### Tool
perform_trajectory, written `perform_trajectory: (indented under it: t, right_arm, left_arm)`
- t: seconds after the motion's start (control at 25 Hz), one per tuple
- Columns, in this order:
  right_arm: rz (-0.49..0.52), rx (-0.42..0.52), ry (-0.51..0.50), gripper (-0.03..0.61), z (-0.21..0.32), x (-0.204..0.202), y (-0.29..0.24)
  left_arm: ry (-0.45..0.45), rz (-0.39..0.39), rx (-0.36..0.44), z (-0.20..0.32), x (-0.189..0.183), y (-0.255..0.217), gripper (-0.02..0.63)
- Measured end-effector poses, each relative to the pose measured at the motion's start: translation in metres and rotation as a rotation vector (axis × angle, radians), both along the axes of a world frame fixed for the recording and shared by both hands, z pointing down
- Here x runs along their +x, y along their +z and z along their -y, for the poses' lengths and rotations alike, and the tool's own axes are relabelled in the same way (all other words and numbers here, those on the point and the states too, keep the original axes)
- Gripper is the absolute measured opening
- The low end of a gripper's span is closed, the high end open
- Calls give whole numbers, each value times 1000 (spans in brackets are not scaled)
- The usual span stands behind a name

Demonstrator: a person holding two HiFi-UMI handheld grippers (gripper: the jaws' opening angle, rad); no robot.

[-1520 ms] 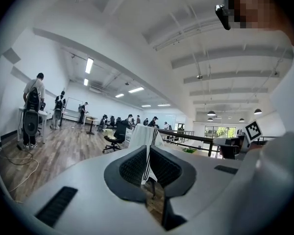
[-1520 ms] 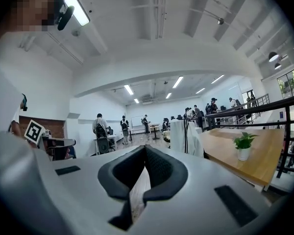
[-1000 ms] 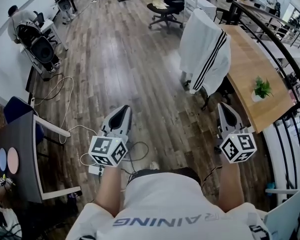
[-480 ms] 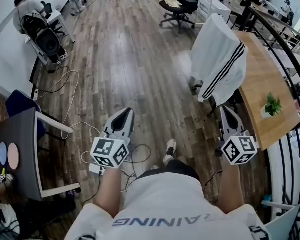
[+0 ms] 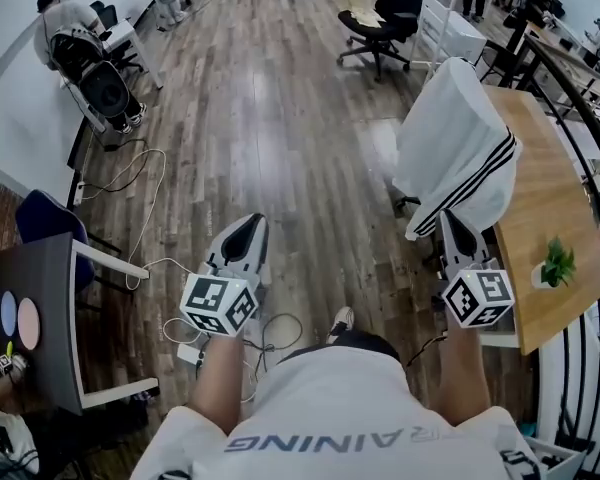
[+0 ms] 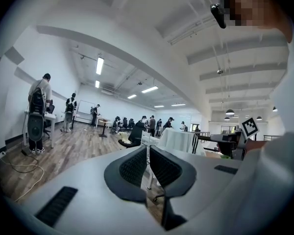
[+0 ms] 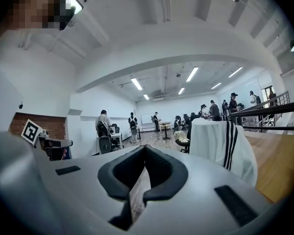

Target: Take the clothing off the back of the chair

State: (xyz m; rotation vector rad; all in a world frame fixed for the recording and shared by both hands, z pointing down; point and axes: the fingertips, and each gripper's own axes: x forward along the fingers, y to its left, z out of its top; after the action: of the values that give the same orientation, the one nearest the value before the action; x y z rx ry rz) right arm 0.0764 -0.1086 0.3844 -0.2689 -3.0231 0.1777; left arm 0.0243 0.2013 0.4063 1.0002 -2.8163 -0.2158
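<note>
Left tongs (image 5: 248,230): held level in front of the person, jaws pressed together with nothing between them; the dark pads meet at the tip in its own view.
Right tongs (image 5: 450,220): level as well, jaws closed and empty.
Marker cubes (image 5: 217,303): one at the rear of each tongs, just ahead of the person's wrists.
Floor (image 5: 270,118): wooden planks running on under and ahead of both tongs.
Dark bench (image 5: 40,308): well off to the left of the left tongs, carrying a blue disc and a pink disc (image 5: 26,321) side by side.
Clothing (image 5: 455,143): a white garment with black stripes, draped over the back of the chair. It hangs just ahead of the right tongs, near their tip but not touching, and well to the right of the left tongs.
Chair (image 5: 412,204): almost wholly covered by the garment; only a bit of dark base shows under the hem.
Wooden bench (image 5: 540,188): to the right of the right tongs, right beside the chair.
Plant (image 5: 557,263): small and green, standing on the wooden bench near its edge, level with the right tongs and to their right.
Railing (image 5: 570,78): a dark rail beyond the wooden bench, farther right.
Office chair (image 5: 380,18): black, well ahead of both tongs, beyond the draped chair.
Seated person (image 5: 60,16): far ahead and left of the left tongs, by the white wall.
Far end: several people stand there, too small to tell more.
</note>
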Motion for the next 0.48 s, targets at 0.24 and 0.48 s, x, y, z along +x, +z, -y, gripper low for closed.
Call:
perform_trajectory:
  t: [0.24, 0.48]
  right_arm:
    - [-16, 13, -3, 23, 33, -67, -2]
    - [-24, -4, 66, 23, 98, -121, -4]
  left_arm:
    - [-28, -14, 13, 31, -59, 0, 48]
    - [-28, -3, 14, 80, -112, -11, 48]
